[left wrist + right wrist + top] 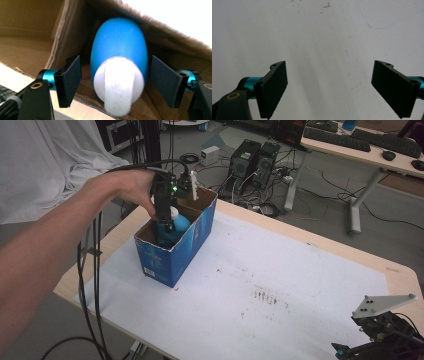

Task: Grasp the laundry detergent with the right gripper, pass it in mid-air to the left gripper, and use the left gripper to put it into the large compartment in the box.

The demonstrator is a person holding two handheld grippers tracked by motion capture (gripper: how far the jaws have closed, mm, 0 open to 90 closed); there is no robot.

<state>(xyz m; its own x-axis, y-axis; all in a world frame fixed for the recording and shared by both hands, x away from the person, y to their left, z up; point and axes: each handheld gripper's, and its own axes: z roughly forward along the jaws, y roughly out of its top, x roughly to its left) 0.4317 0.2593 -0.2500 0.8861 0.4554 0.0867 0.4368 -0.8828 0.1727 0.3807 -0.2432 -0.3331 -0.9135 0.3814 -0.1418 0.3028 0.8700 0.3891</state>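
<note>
Blue plastic with a white cap: the bottle [119, 47] lies inside the cardboard box [172, 252], up against one of its brown walls. In the left gripper view its long axis runs straight away from the camera, the white cap [118, 86] nearest and the rounded blue end pointing deeper into the box. From the high view the bottle [176, 222] leans in the box with its pale cap end up toward the rim and the blue body sloping down inside.

The left tongs [115, 80] reach down into the box and straddle the bottle just behind the cap. Their pads [72, 77] stand about half open, with a clear gap on the left side of the bottle and the right pad just beside the blue body; they hold nothing. The person's left hand [127, 187] grips them from above the box.

The box stands near the far left corner of the worktop [280, 285], on its white cover.

The right tongs [329, 85] hang wide open over the bare white cover, with nothing between the pads; in the high view they [350, 351] sit at the near right corner, well apart from the box.
</note>
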